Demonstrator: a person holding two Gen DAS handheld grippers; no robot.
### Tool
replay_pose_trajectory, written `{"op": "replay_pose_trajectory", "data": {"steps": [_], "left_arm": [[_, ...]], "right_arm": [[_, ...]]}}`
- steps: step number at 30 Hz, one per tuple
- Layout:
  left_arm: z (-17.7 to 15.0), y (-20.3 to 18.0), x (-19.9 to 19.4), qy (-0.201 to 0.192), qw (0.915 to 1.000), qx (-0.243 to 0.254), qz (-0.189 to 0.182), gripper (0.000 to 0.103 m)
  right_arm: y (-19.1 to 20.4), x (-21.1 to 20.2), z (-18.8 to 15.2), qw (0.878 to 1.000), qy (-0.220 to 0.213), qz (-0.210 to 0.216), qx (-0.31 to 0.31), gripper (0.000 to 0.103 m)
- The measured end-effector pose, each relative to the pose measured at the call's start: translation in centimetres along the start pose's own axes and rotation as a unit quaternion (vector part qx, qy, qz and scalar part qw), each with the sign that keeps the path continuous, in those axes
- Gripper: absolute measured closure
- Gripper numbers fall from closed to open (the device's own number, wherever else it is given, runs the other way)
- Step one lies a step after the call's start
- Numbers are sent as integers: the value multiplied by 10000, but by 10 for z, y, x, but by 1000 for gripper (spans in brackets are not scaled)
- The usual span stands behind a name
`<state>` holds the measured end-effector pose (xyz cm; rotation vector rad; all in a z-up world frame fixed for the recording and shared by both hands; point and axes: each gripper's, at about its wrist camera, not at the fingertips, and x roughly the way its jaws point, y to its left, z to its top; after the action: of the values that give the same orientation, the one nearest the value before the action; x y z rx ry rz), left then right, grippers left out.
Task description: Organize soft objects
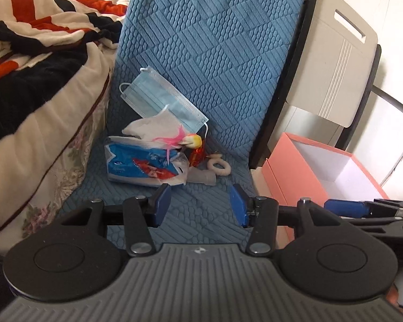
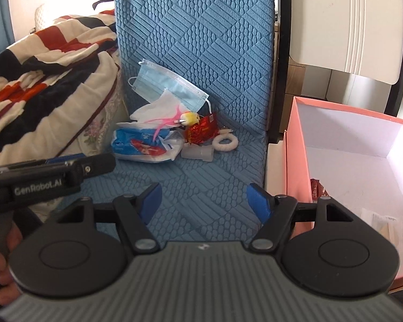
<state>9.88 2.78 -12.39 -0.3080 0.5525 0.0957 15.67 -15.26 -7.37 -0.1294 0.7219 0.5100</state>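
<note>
A pile of small items lies on the blue quilted seat [image 1: 201, 209] [image 2: 201, 177]: a blue face mask [image 1: 164, 96] [image 2: 172, 86], a tissue pack [image 1: 142, 166] [image 2: 145, 146] with a white tissue sticking out, a yellow toy with pink feathers [image 1: 193, 141] [image 2: 189, 118], a red wrapper [image 2: 201, 131], a white ring [image 1: 219, 166] [image 2: 225, 142] and a clear plastic piece [image 2: 198, 153]. My left gripper [image 1: 200, 204] is open and empty, just short of the pile. My right gripper [image 2: 204, 201] is open and empty over the bare seat.
An open pink box [image 1: 322, 166] [image 2: 362, 161] stands right of the seat with a red wrapper [image 2: 318, 187] and a pale packet inside. A striped blanket [image 1: 27, 61] [image 2: 40, 61] is heaped on the left. A white chair [image 1: 333, 61] stands behind.
</note>
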Motion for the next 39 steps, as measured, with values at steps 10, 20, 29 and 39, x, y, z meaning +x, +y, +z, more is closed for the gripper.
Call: {"op": "replay_pose_trajectory", "data": {"steps": [10,20,29,39], "left_arm": [[20,2,39,10,9999,-148,-43,48],[44,12,74,-17,9999,-108,70,48],[53,28,106,153,9995,-221,140,48],[63,42,137,409,9976,-541,101,48]], "right_arm": [[-5,36,6,9999,-129,-70,-50,31],[-4,69,24,9991,-67,-33,-413,31],[-1,93,39,9981,-5,171,-585,31],[-6,134,51,9972,104,322,-667,31]]}}
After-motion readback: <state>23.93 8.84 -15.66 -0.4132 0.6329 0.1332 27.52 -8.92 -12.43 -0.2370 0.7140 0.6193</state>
